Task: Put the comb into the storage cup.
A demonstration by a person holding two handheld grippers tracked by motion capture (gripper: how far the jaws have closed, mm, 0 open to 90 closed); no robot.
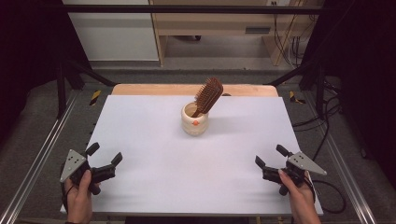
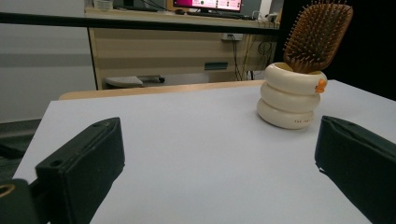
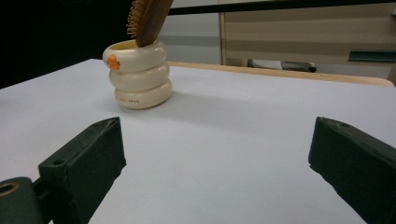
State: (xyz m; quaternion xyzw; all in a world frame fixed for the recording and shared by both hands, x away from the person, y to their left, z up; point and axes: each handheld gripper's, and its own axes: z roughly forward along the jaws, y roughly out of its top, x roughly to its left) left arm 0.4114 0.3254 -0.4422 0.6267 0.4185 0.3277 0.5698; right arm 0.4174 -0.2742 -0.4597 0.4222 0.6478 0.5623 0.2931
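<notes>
White desk (image 1: 154, 163): brown wooden paddle hairbrush (image 1: 208, 95) leans in cream ribbed ceramic cup (image 1: 194, 119) near far edge. Brush light, stiff; grip below head. Left claw (image 1: 103, 159), right claw (image 1: 269, 158) both apart, empty.

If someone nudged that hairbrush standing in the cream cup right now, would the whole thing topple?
Possibly. The hairbrush leans handle-down, its broad head well above the rim, so it looks top-heavy. The cup seems squat and wide-based, so it would probably slide rather than tip.

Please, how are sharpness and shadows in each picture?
High view: soft overall, the cream holder throws a faint shadow rightward. Left gripper view: holder and hairbrush fairly sharp, the near black jaws blurred. Right gripper view: holder's shadow falls to its right on the white table; the background is dark at left.
</notes>
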